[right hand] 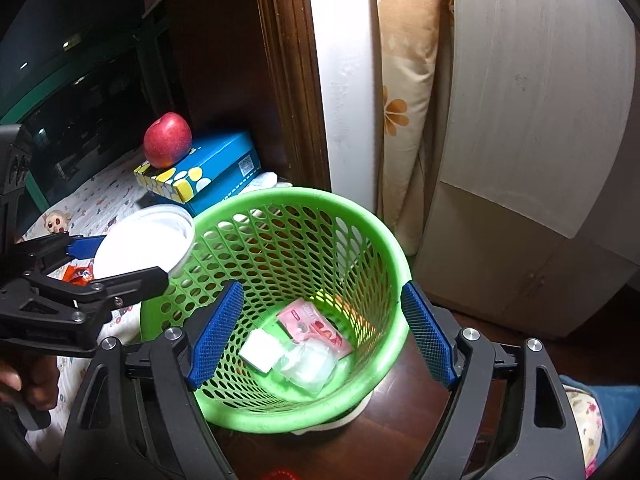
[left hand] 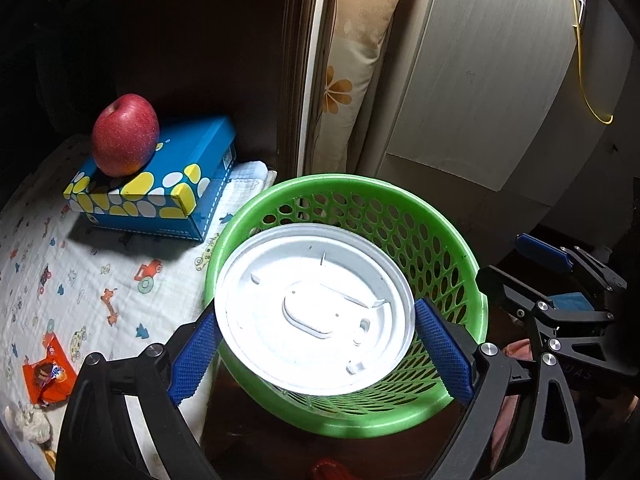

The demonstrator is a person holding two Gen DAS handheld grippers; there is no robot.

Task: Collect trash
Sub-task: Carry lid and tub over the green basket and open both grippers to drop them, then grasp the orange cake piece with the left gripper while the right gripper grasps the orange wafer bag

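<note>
**Spotter:** Your left gripper [left hand: 316, 344] sits nearest its lens, and its jaws are clamped on the white plastic lid [left hand: 314, 312], one blue pad on each side of the rim. You hold the disc tilted, its ribbed face turned up toward the camera, its near edge lower than the far one. Being round, it has no long axis to speak of.

**Checker:** And where is it against the bin?

**Spotter:** You have it over the near-left part of the green basket [left hand: 452, 240]. From your right wrist view the lid [right hand: 148, 240] hangs just outside and above the basket's left rim [right hand: 280, 200], its far edge reaching the rim line.

**Checker:** Your other tool?

**Spotter:** Your right gripper [right hand: 324, 332] has its jaws spread wide over the basket mouth, nothing between them. Below lie a pink packet [right hand: 316, 326], a white square piece [right hand: 262, 350] and a clear wrapper [right hand: 310, 364] on the basket floor.

**Checker:** Further out?

**Spotter:** Left of the basket, on the printed cloth [left hand: 80, 280], you have an orange wrapper [left hand: 48, 376] and a crumpled white wad [left hand: 34, 424]. Beyond them stands a blue tissue box [left hand: 168, 184] with a red apple [left hand: 125, 135] on top of it.
</note>
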